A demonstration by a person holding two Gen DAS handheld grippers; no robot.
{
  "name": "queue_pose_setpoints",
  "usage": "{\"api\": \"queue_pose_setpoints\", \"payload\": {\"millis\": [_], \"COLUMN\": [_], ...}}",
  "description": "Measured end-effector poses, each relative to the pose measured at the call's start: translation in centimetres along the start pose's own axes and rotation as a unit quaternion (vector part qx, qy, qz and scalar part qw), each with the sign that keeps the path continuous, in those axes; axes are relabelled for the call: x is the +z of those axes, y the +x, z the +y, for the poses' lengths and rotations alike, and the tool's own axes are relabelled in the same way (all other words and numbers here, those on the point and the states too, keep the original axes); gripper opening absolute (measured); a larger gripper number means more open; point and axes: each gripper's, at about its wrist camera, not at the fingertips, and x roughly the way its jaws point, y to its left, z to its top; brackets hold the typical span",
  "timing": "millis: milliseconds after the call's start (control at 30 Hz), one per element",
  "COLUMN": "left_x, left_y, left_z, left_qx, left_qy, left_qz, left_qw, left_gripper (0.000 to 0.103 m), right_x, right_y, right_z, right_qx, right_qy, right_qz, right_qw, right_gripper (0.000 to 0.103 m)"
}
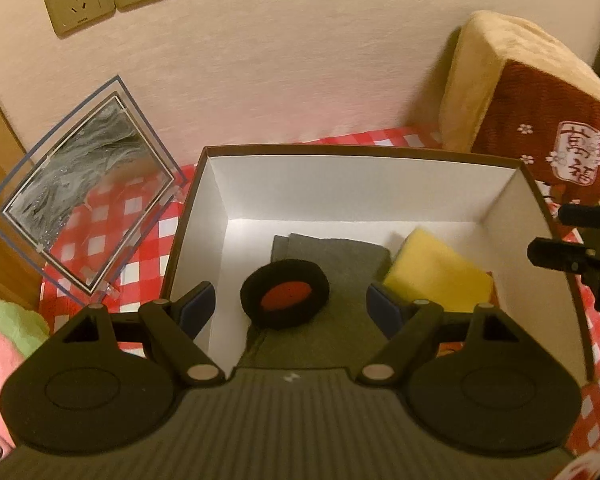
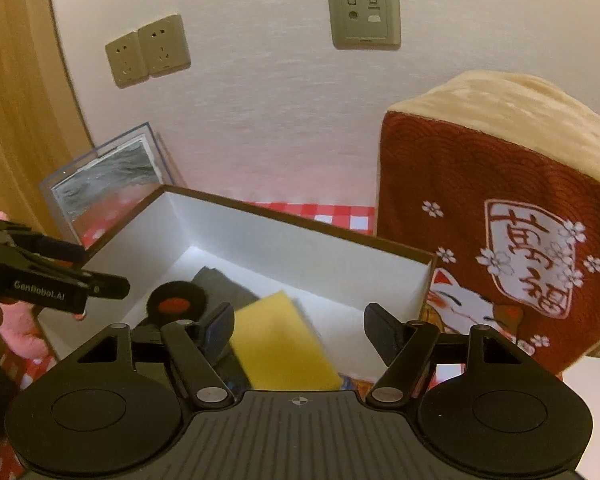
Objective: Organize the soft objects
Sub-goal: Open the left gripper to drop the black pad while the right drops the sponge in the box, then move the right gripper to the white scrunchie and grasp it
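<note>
Resting in a white-walled, brown-rimmed box [image 1: 204, 216] are a folded grey cloth [image 1: 332, 256], a round black fuzzy pad [image 1: 285, 294] with a red centre, and a porous yellow sponge [image 2: 284, 344] tilted against the right side. Both the left gripper [image 1: 290, 306] and right gripper [image 2: 300, 330] hover with jaws apart, holding nothing. A plush red cushion [image 2: 500, 240] stands beside the box on checked cloth [image 1: 100, 236].

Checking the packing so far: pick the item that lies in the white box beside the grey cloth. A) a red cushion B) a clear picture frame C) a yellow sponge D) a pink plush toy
C: the yellow sponge lies on the floor of the white box, next to the grey cloth.
</note>
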Motion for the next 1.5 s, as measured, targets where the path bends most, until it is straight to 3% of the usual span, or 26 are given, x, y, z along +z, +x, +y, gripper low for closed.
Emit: {"api": "queue_pose_setpoints", "payload": {"millis": [400, 733, 1067, 1500], "left_x": [-3.7, -9.9, -16.6, -22.7], "left_y": [-6.2, -10.8, -13.9, -15.6], "left_z": [-1.6, -1.8, -1.3, -2.6], "left_qx": [0.006, 0.013, 0.026, 0.028], "left_qy": [-0.008, -0.031, -0.056, -0.071], "left_qz": [-0.012, 0.004, 0.023, 0.050], "left_qw": [0.9999, 0.9994, 0.9978, 0.9959], "left_gripper": [0.082, 0.082, 0.082, 0.082], "right_x": [-4.1, -9.0, -14.0, -19.5], "right_y": [-7.0, -12.7, -16.0, -17.8], "right_z": [0.3, 1.5, 3.0, 4.7], "right_qx": [0.003, 0.003, 0.005, 0.010], "right_qy": [0.026, 0.046, 0.068, 0.080], "right_qz": [-0.012, -0.006, 0.016, 0.058], "right_qw": [1.000, 0.999, 0.998, 0.995], "right_gripper": [0.072, 0.072, 0.072, 0.072]}}
